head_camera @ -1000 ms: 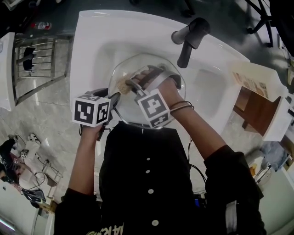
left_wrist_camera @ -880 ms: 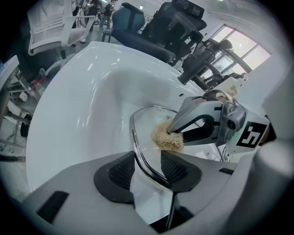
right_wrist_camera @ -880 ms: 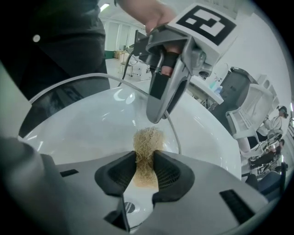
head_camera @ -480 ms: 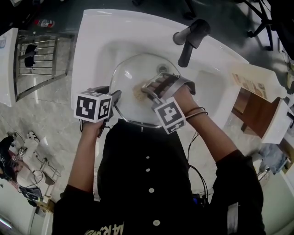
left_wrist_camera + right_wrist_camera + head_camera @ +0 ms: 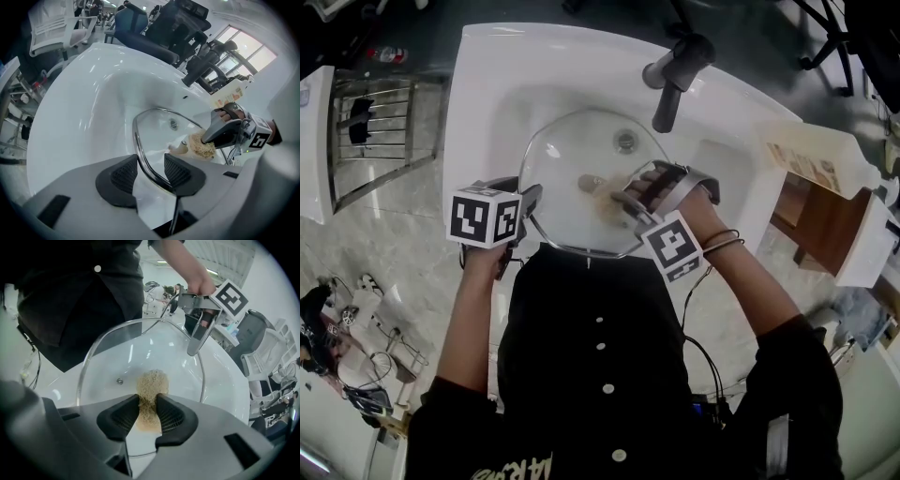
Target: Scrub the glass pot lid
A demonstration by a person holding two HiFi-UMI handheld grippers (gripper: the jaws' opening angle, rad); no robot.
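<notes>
The glass pot lid [image 5: 572,159] stands tilted in the white sink [image 5: 487,94]. My left gripper [image 5: 528,208] is shut on its metal rim [image 5: 140,154] at the lid's left edge, the rim running between the two pads. My right gripper [image 5: 614,192] is shut on a beige scrubber [image 5: 602,187] and presses it against the glass near the lid's centre knob [image 5: 177,148]. In the right gripper view the scrubber [image 5: 151,385] sits pinched between the pads against the lid [image 5: 108,366], and the left gripper [image 5: 197,345] shows at the far rim.
A dark faucet [image 5: 675,80] reaches over the back of the sink, just above the lid. A metal rack [image 5: 375,122] stands on the floor to the left. At the right is a wooden box [image 5: 825,216]. The drain [image 5: 625,142] shows through the glass.
My right gripper has slid the scrubber across the lid from its left part toward the right. The left gripper and the lid have stayed put.
</notes>
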